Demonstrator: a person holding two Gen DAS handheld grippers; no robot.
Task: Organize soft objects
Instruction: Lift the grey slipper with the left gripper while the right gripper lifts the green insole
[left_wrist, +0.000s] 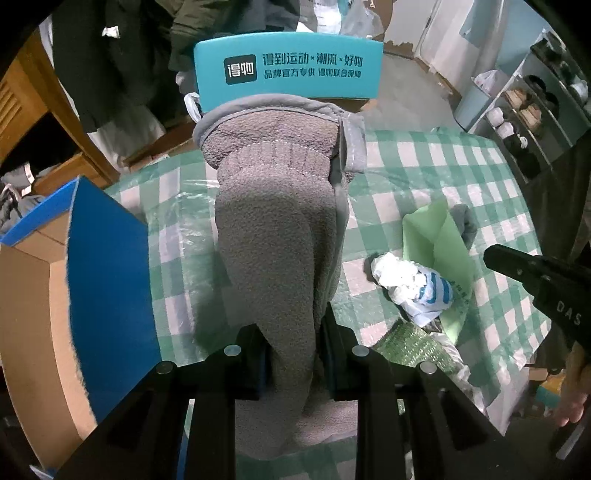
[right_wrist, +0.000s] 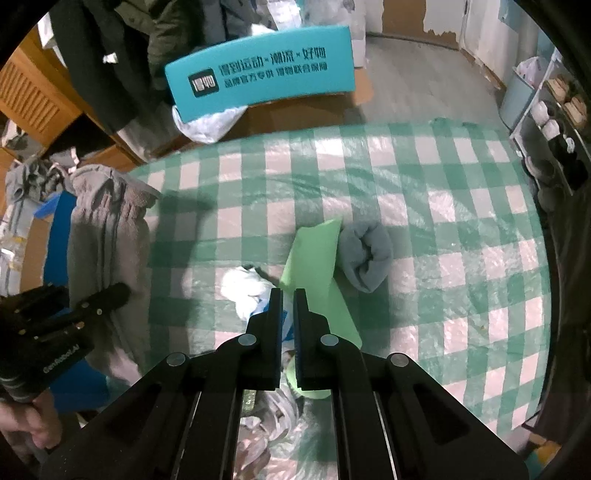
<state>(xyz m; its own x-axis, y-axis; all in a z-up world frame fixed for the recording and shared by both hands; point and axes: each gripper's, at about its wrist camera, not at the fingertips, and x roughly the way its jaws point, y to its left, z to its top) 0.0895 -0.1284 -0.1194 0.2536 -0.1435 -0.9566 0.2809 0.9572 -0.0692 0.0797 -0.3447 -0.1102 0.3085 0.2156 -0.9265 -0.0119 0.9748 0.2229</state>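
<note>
Fleece garment (left_wrist: 277, 229) hangs pinched in my left gripper (left_wrist: 293, 354) jaws, blue-edged box (left_wrist: 107, 280) close beside. My right gripper (right_wrist: 289, 306) jaws are pressed together, empty; open checked counter (right_wrist: 443, 206) beyond.

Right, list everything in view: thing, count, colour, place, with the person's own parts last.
Fleece glove: one, grey-brown, hanging from the left tool over the table.
Checked plastic tablecloth: one, green and white, covering the table.
Rolled fleece bundle: one, grey-blue, on the cloth beside the green envelope.
Flat envelope: one, light green, mid-table.
Crumpled plastic bag: one, white with blue stripes, against the envelope.
Cardboard box with blue flap: one, brown and blue, at the table's left edge.
Teal printed box: one, beyond the table.
Shoe rack: one, pale, far right.
Left tool: black, shut on the glove.
Right tool: black, shut, nothing visibly between the pads.
</note>
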